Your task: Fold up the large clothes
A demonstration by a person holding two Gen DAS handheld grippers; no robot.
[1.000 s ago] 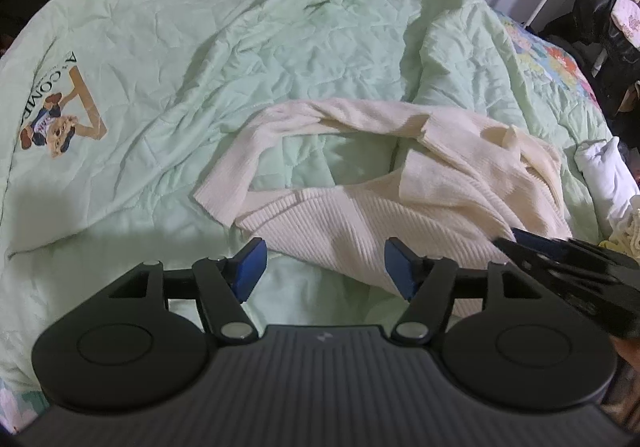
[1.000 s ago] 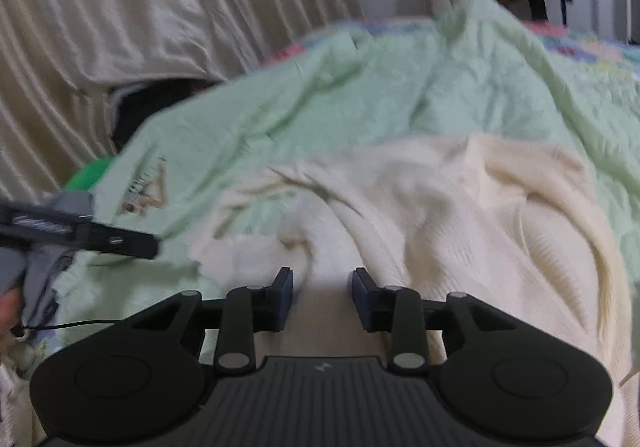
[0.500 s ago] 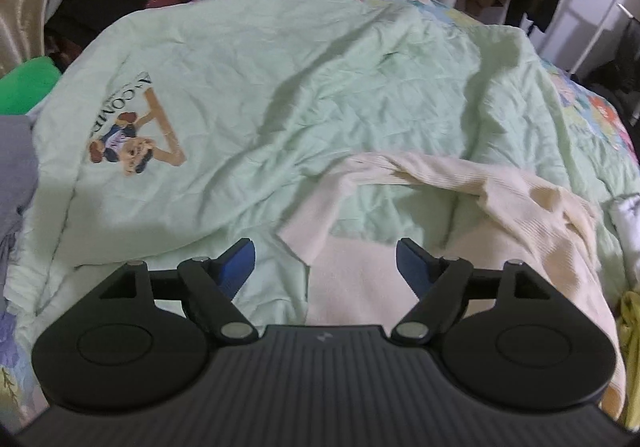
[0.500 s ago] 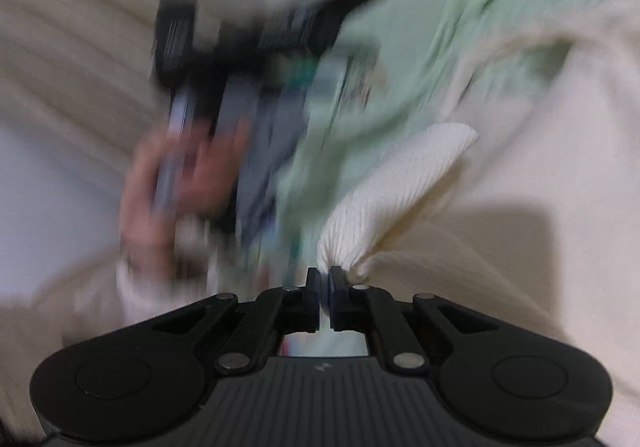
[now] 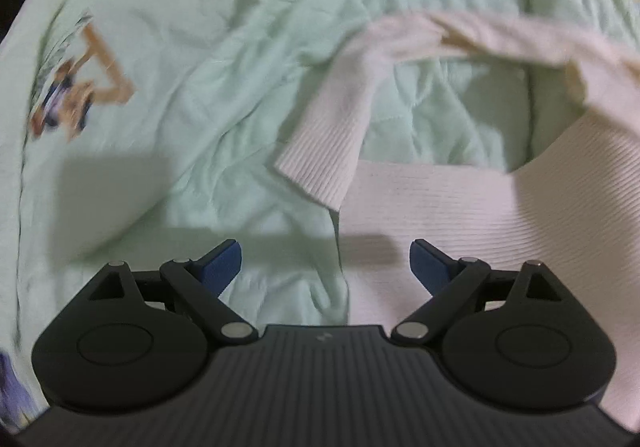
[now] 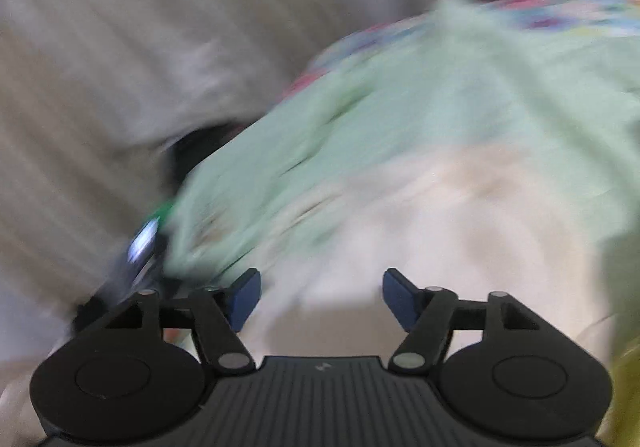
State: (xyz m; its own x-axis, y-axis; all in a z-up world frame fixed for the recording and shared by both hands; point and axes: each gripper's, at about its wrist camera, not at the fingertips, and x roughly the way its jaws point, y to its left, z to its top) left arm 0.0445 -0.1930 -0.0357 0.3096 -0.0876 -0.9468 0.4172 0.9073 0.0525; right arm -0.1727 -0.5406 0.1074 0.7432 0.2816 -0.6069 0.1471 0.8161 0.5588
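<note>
Both the left gripper and right gripper gape empty over the soft, limp cream ribbed sweater, probably best pinched at its near-left hem corner.

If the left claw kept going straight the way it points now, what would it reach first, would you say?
Most likely the cream ribbed sweater: its hem edge lies just ahead of the open left claw, on the green quilt. Depth is uncertain.

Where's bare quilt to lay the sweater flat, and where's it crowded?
Free: the wrinkled green quilt between the cartoon print at left and the sweater's sleeve cuff. A smaller pocket of quilt sits ringed by the sweater. Crowded: the right side, under the sweater. Left gripper and right gripper are both open, holding nothing.
</note>
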